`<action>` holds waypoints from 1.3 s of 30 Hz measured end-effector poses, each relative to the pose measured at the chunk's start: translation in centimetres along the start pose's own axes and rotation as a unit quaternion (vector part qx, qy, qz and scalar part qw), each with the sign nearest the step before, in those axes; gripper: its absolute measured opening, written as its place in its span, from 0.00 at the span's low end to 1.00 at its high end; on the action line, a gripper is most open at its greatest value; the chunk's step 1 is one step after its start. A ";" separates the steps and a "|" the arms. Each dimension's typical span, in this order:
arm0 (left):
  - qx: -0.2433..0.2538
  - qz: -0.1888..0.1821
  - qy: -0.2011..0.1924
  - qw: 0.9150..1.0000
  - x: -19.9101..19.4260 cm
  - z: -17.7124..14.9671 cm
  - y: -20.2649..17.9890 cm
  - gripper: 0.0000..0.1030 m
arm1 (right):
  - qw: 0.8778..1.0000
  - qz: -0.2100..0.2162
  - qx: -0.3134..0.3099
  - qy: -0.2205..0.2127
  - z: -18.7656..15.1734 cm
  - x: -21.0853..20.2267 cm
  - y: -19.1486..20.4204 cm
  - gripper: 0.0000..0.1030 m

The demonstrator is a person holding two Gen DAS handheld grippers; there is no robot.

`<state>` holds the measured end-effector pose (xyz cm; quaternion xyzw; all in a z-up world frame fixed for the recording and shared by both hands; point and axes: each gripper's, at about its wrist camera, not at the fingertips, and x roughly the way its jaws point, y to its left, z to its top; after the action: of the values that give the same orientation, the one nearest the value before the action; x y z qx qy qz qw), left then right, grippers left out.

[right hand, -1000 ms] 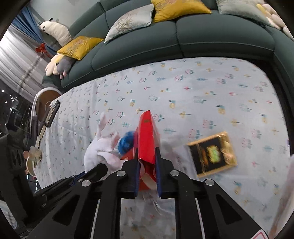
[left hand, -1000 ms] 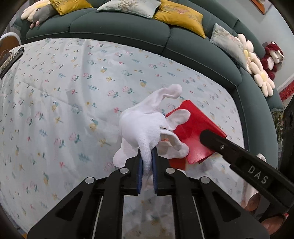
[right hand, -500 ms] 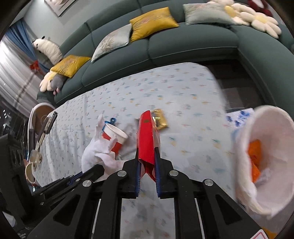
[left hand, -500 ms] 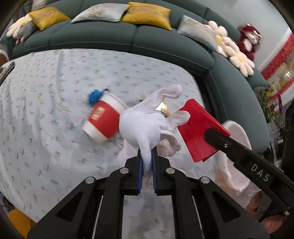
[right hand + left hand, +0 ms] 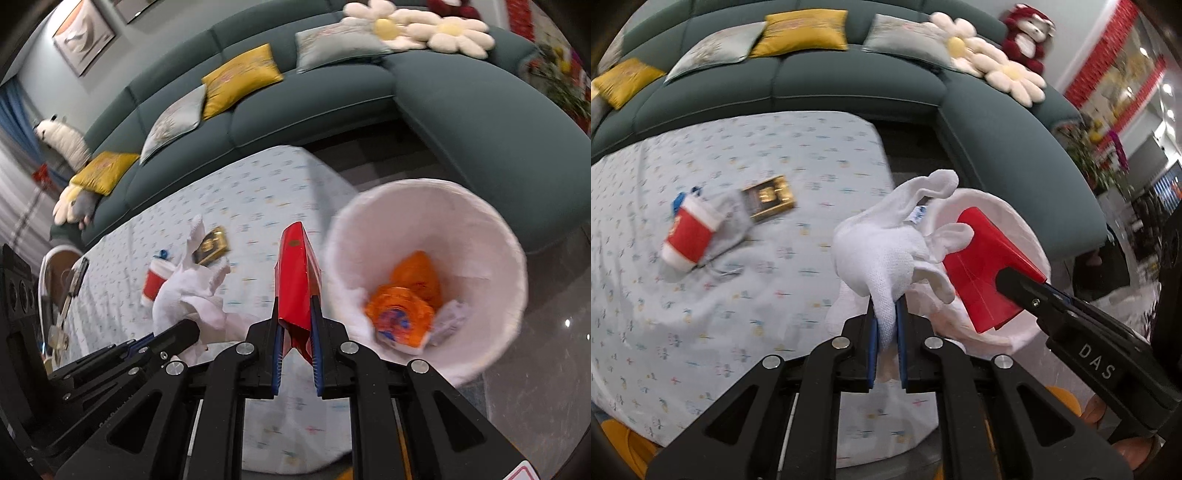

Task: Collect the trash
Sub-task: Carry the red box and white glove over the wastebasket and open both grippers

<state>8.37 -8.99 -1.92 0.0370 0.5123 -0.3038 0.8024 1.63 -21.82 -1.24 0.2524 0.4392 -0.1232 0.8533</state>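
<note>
My left gripper [image 5: 885, 328] is shut on a white glove [image 5: 882, 251], held above the table's right end; the glove also shows in the right wrist view [image 5: 184, 295]. My right gripper [image 5: 297, 334] is shut on a flat red packet [image 5: 295, 273], which also shows in the left wrist view [image 5: 986, 273]. The packet hangs beside the rim of a white-lined bin [image 5: 491, 236] that holds orange wrappers [image 5: 402, 306] and crumpled paper. A red paper cup [image 5: 689, 236] and a gold-black box [image 5: 770, 197] lie on the floral tablecloth [image 5: 738, 295].
A dark green curved sofa [image 5: 849, 85] with yellow and grey cushions wraps the table's far and right sides. Flower cushions [image 5: 997, 70] and a red plush toy [image 5: 1030, 33] sit on its back. The bin [image 5: 1015, 218] stands on glossy floor off the table's right edge.
Both grippers have swung right with their loads. The cup and gold box came into view on the left, and the bin now sits right behind the glove and beside the packet.
</note>
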 end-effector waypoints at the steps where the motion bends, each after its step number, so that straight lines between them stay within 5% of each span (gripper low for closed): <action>1: 0.007 -0.002 0.001 1.000 0.2 0.0 -0.8 0.08 | 1.000 -0.003 0.005 -0.002 -0.1 -0.3 -0.8 0.12; 26: 0.123 -0.033 0.058 0.990 7.6 0.3 -15.4 0.10 | 0.992 -0.050 0.114 -0.025 -1.4 -3.5 -15.1 0.12; 31: 0.116 -0.029 0.053 0.991 7.9 0.6 -15.6 0.37 | 0.991 -0.049 0.121 -0.026 -1.2 -3.4 -15.7 0.12; 39: 0.092 -0.020 0.047 0.994 7.8 1.4 -14.1 0.44 | 0.992 -0.043 0.115 -0.023 -0.6 -2.7 -15.2 0.13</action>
<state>4.32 -24.49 -4.35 0.1146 0.5196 -0.3639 0.7645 -6.92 -34.31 -4.29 0.3267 0.4131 -0.2153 0.8224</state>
